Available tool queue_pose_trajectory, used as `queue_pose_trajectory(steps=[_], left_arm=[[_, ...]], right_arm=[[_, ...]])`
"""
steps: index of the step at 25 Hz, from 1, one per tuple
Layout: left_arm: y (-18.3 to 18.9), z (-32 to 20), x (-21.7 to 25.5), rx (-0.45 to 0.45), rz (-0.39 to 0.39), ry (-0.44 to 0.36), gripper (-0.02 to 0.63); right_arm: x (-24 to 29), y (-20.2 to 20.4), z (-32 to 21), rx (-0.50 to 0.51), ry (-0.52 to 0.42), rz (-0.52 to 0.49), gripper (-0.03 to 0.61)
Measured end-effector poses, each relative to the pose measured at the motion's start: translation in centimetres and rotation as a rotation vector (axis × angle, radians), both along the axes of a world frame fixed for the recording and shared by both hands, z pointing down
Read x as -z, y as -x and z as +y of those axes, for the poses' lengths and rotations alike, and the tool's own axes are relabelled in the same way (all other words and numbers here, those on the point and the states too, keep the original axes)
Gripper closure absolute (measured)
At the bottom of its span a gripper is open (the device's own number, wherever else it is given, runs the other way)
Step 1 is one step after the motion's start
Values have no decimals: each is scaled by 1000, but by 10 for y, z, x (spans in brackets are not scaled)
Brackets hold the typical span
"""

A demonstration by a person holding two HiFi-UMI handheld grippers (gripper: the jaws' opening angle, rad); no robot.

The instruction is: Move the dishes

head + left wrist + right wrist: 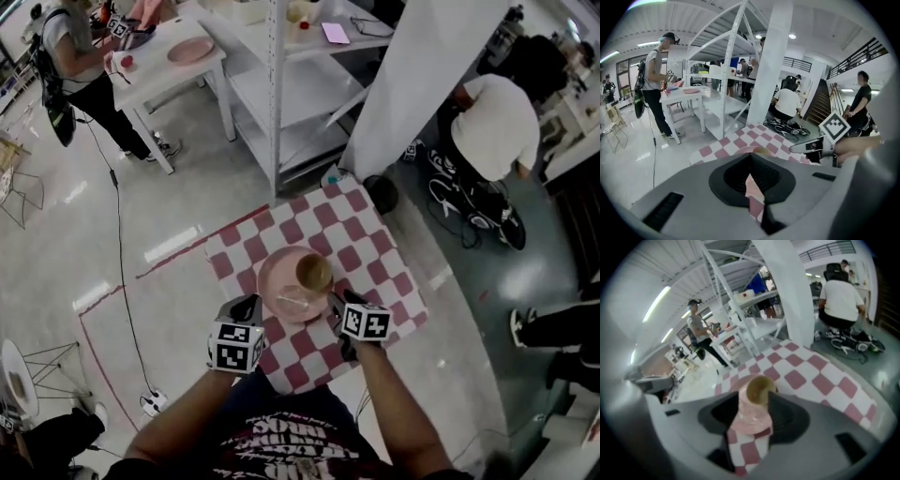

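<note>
Right claw [335,307] is wide open with nothing gripped, and it points down at the near right edge of the pink plate [284,289]. Looking along it, I see the plate's edge and the gold cup [758,391] in the gap between its jaws, but the pads are not pressing on either one. Left claw [251,306] is squeezed tight with nothing in it, and it sits just beside the plate's near left edge. The plate rests near the middle of the table with the red and white checked cloth [380,248]. The cup stands on the plate, over on its far right side. I think I am at the very start, reaching for the dishes with nothing lifted yet. Next I would push the right claw a bit lower and forward, so one jaw goes under the plate's rim and one over it, then squeeze. I must keep the plate flat when I lift, or the cup may slide off. The left claw would need to open first if I want it to help.
</note>
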State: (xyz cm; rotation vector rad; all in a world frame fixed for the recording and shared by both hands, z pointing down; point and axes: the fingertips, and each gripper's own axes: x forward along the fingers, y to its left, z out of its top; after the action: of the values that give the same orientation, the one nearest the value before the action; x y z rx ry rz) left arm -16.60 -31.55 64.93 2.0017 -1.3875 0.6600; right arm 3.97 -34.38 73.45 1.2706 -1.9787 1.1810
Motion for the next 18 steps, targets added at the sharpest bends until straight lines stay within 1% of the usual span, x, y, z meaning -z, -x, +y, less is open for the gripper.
queue_pose_trajectory(steps=[2,4,6,11,14,15,16,17,18], left_arm=[[0,6,-2,-9,2,12,589],[5,15,-2,-11,-4,19,589],[14,26,-2,4,-15,25,589],[44,55,-9,77,-45,50,589],[56,70,-4,113,-60,68,589],[59,74,-3,127,-64,70,589],[61,77,-4,140,-68,71,589],[62,79,-4,152,-72,71,589],[63,81,-4,160,-76,71,589]], right_arm=[[-30,-5,-3,-53,78,-21,371],[-53,-9,-10,-94,127,-14,370],[-72,-10,-20,-110,152,18,370],[-120,-9,-39,-120,236,112,370],[-140,-4,-43,-149,272,123,373],[-147,-1,-43,-152,291,125,387],[-154,0,-41,-155,318,127,416],[-161,1,-38,-159,346,129,465],[-167,1,-38,-168,366,125,479]])
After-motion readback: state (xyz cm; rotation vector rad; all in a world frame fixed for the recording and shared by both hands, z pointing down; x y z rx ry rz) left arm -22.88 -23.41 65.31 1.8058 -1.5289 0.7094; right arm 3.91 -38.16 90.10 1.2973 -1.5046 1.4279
